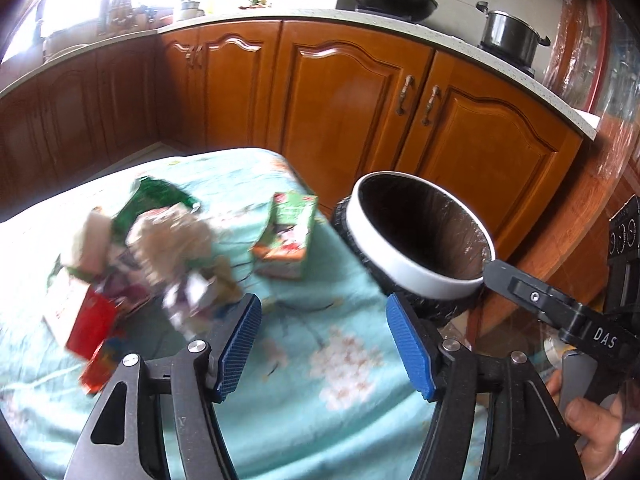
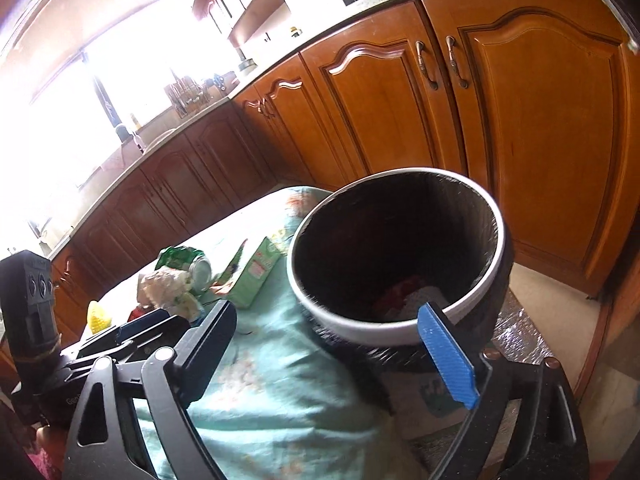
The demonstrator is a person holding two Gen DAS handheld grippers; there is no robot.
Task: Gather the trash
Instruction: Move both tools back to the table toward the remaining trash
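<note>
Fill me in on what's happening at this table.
A person is clearing rubbish off a table covered with a teal cloth. Both handheld grippers are open and empty: the left gripper points at the pile of wrappers and a green carton, the right gripper at the black-lined bin, which already holds some scraps.

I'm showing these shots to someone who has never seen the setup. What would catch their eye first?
Probably the white-rimmed trash bin with its black liner, beside the table's edge, already holding some red and white scraps. Next, the jumble of wrappers and a green carton on the teal floral tablecloth. Both tools, left and right, stand open and empty.
</note>
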